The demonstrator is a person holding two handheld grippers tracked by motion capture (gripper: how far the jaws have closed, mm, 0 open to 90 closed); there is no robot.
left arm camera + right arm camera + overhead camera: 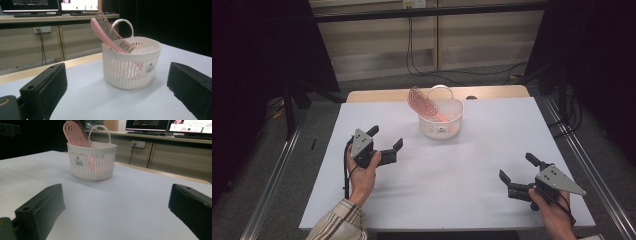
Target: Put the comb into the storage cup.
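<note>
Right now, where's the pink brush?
The brush stands tilted in the white basket at the table's far centre in the high view, its head leaning out over the rim, ahead of both open tools.

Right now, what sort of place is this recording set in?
Probably a lab or office data-collection workspace: a white-covered table framed by black curtains, with computer monitors on a counter and wall sockets behind the basket.

Left gripper [385, 139] and right gripper [518, 167]: black two-jaw bodies, each topped by a grey three-cornered plate with small screw holes. A black cable trails beside the left gripper; below it, a plaid striped sleeve [339, 224].
</note>
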